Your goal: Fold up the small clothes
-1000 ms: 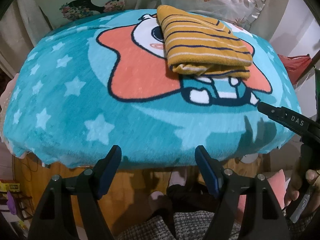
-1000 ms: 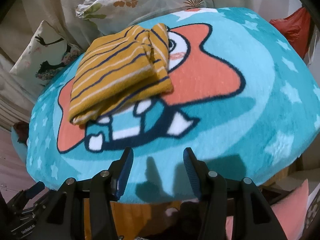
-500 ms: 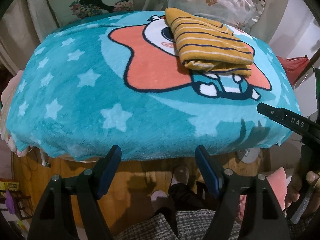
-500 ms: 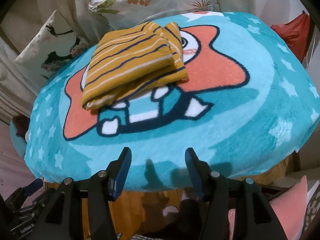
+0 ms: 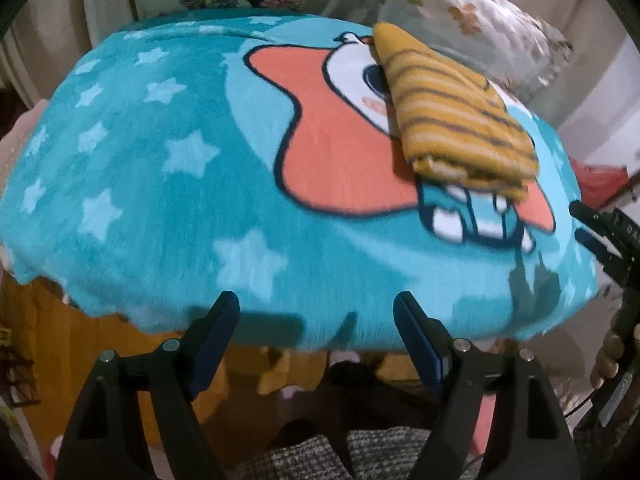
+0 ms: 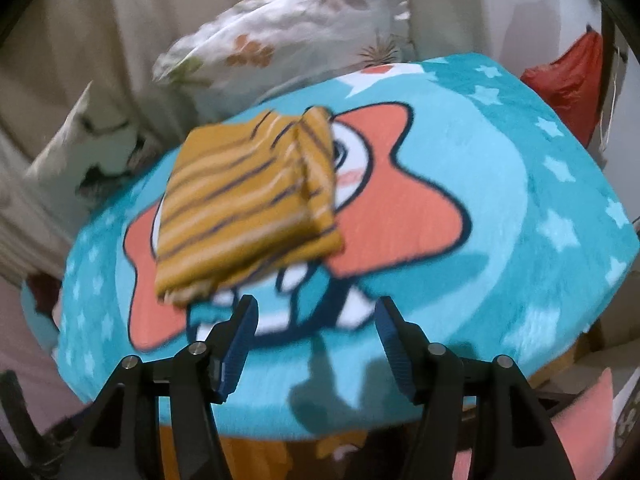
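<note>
A folded mustard-yellow garment with navy and white stripes (image 5: 456, 112) lies on a turquoise star blanket (image 5: 168, 184) with a cartoon star print, at the far right. It also shows in the right wrist view (image 6: 244, 204), left of centre on the blanket (image 6: 520, 216). My left gripper (image 5: 316, 312) is open and empty, at the blanket's near edge, well short of the garment. My right gripper (image 6: 316, 316) is open and empty, just in front of the garment's near edge. It also shows at the right edge of the left wrist view (image 5: 608, 236).
Floral and printed pillows (image 5: 472, 12) lean behind the blanket, also in the right wrist view (image 6: 288, 40). A red bag (image 6: 568, 76) hangs at the right. A wooden table edge (image 5: 48, 340) shows under the blanket. A pink cushion (image 6: 592, 408) lies low right.
Both grippers moved forward toward the blanket and stayed open. The garment looms larger in the right wrist view. The left view swung left. The folded garment has not moved.
</note>
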Tool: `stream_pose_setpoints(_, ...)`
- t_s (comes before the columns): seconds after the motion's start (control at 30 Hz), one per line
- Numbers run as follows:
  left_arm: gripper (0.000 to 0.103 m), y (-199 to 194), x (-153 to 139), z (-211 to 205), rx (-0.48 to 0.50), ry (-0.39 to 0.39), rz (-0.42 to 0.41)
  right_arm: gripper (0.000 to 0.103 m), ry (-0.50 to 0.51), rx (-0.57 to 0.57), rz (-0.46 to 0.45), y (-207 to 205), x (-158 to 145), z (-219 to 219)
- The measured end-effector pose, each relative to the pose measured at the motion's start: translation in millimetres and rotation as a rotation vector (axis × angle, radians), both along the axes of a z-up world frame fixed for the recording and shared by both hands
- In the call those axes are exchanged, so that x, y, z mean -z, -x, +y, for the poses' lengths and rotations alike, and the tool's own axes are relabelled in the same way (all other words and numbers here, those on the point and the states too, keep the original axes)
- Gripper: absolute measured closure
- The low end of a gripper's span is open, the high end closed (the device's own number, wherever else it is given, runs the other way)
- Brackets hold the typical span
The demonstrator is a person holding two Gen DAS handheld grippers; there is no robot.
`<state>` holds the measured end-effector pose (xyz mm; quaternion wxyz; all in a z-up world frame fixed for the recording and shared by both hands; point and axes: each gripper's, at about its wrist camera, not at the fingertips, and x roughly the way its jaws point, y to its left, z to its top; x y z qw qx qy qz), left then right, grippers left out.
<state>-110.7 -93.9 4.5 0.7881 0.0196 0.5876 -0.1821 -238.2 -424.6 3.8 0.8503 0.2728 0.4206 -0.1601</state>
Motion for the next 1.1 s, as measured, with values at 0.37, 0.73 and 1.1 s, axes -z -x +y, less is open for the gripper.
stream_pose_setpoints(0.37, 0.018, -140.4, 21.5, -78.6, 0.043, 0.210, 0.064, 0.032, -0.248, -0.015, -0.046, -121.0, 37.5, -115.9)
stream_pose_setpoints(0.73, 0.025, -196.8, 46.6, -150.6, 0.062, 0.402, 0.235, 0.077, -0.467, -0.230, -0.030, -225.3, 78.3, -123.9)
stream_pose_setpoints(1.1, 0.025, -173.7, 30.9, -186.0, 0.056, 0.146, 0.136, 0.079, -0.330, -0.165, -0.052, -207.0, 44.9, -155.6)
